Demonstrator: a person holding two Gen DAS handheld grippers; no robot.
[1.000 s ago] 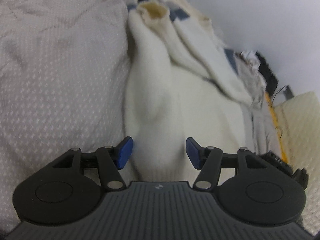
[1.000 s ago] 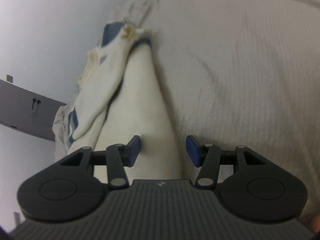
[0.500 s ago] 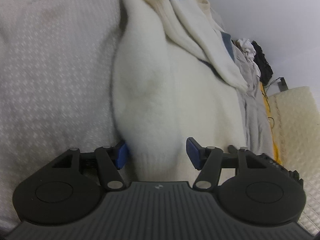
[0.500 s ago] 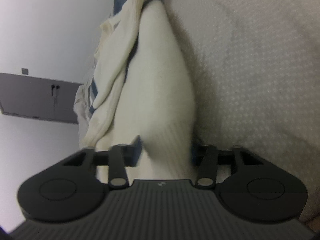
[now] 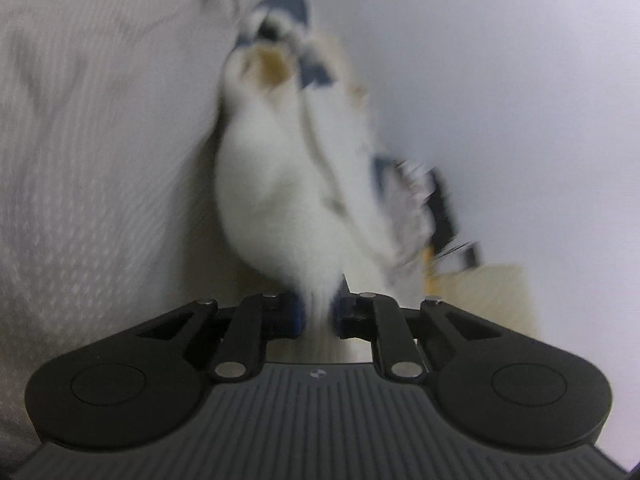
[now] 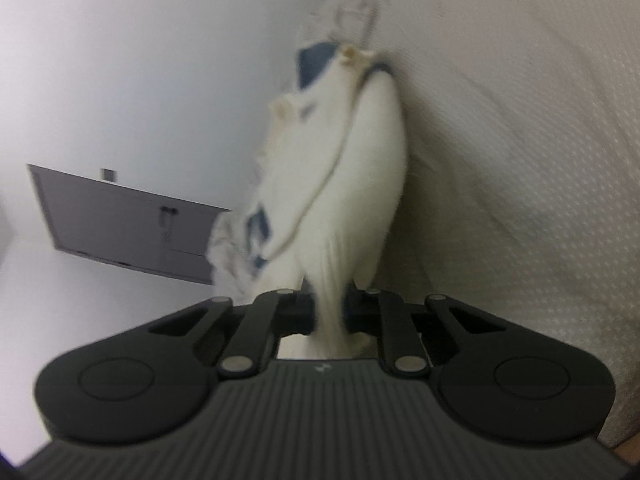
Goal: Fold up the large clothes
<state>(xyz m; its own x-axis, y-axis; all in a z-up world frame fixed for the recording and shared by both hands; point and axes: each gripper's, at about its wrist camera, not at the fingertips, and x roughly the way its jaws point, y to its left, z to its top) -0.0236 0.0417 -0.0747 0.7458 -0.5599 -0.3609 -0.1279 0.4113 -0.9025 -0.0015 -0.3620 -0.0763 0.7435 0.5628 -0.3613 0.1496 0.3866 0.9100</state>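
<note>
A fluffy white sweater (image 5: pixel 276 184) with blue patches lies bunched on a pale bedspread (image 5: pixel 80 160). In the left wrist view its near hem is gathered into a narrow tuft between the blue pads of my left gripper (image 5: pixel 318 312), whose jaws are closing and pressing on it. In the right wrist view the same sweater (image 6: pixel 360 184) runs away from me, and my right gripper (image 6: pixel 330 312) pinches another part of the hem, its jaws closing tight on the cloth. Both views are blurred by motion.
The bedspread (image 6: pixel 520 160) fills the right of the right wrist view. A grey panel (image 6: pixel 120 220) hangs on the white wall. Other crumpled clothes (image 5: pixel 416 200) and a cream cushion (image 5: pixel 492 292) lie beyond the sweater in the left wrist view.
Both grippers went from open around the sweater's hem to clamped on it. Both have lifted, and the hem is now bunched and pulled up off the bedspread.
</note>
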